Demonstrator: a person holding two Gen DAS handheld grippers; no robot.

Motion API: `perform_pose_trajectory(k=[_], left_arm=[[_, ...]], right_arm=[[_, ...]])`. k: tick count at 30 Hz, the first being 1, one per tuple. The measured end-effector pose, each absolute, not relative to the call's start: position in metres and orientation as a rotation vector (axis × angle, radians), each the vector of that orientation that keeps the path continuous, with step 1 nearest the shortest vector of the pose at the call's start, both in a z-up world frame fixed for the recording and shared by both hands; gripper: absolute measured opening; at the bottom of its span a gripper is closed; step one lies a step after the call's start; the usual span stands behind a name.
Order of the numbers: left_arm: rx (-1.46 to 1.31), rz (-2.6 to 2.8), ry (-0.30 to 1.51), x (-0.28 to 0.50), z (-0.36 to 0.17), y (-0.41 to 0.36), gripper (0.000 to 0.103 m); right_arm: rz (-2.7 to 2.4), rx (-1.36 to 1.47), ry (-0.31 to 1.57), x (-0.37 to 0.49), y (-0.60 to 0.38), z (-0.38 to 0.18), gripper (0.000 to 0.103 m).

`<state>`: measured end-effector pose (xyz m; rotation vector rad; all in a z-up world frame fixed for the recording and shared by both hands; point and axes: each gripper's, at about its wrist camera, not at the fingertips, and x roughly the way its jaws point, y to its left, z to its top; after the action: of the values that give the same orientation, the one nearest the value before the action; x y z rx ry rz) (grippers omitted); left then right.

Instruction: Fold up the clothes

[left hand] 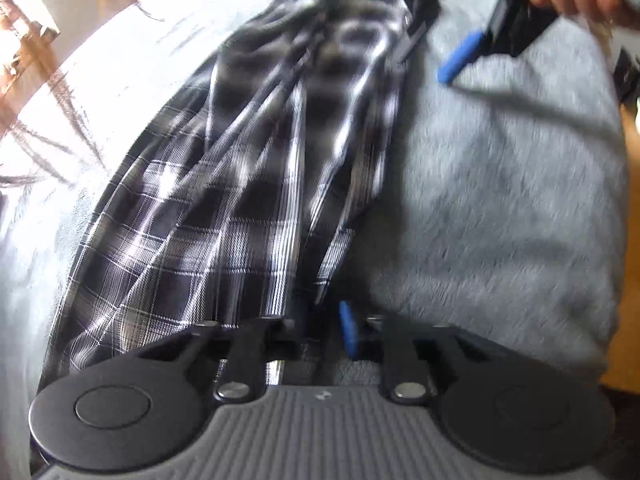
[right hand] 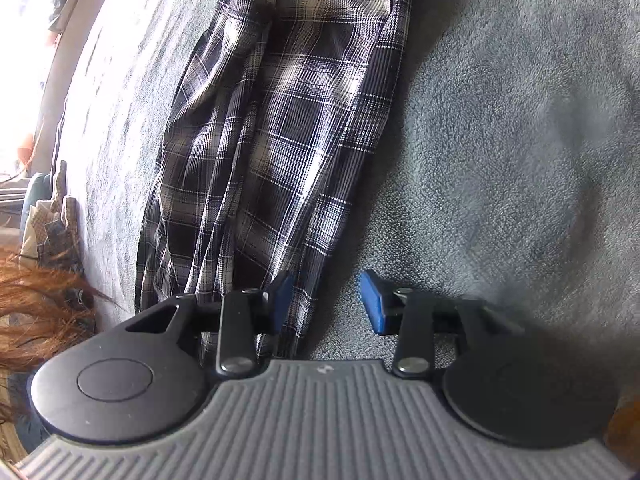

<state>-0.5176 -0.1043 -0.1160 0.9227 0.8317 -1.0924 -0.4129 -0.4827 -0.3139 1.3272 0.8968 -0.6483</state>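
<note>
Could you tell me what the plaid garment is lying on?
The plaid garment lies on a grey fleecy blanket, which shows on both sides of it. What lies beneath the blanket is covered.

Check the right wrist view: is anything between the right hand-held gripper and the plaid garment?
Nothing visible. The right hand-held gripper is open right at the near end of the plaid garment, which lies bare on the grey blanket; its left blue pad overlaps the cloth's edge.

Left gripper [left hand: 320,328] jaws nearly closed, right gripper [right hand: 326,304] jaws apart, both angled downward
</note>
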Motion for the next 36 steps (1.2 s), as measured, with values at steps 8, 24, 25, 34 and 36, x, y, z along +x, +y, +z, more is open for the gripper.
perform_pose_trajectory(k=[8,24,25,34,36], left_arm=[[0.88,-1.14,0.823,-0.528,-0.102,-0.09,0.003],[1.034,-1.223,0.688,-0.561,-0.114,-0.084,0.021],[1.034,-1.223,0.687,-0.561,-0.115,-0.085,0.021],[1.025,-1.225,0.7,-0.56,-0.115,-0.086,0.022],[1.018,-1.231,0.701,-0.557,-0.114,-0.089,0.026]], right_arm=[[-0.721,1.334,0.81,-0.43,-0.495,-0.311,0.037],[-0.903,1.302,0.536,-0.455,-0.555,-0.309,0.037],[-0.904,1.307,0.529,-0.455,-0.561,-0.309,0.037],[-0.845,1.045,0.81,-0.431,-0.58,-0.302,0.014],[-0.889,0.973,0.878,-0.436,-0.558,-0.309,0.006]])
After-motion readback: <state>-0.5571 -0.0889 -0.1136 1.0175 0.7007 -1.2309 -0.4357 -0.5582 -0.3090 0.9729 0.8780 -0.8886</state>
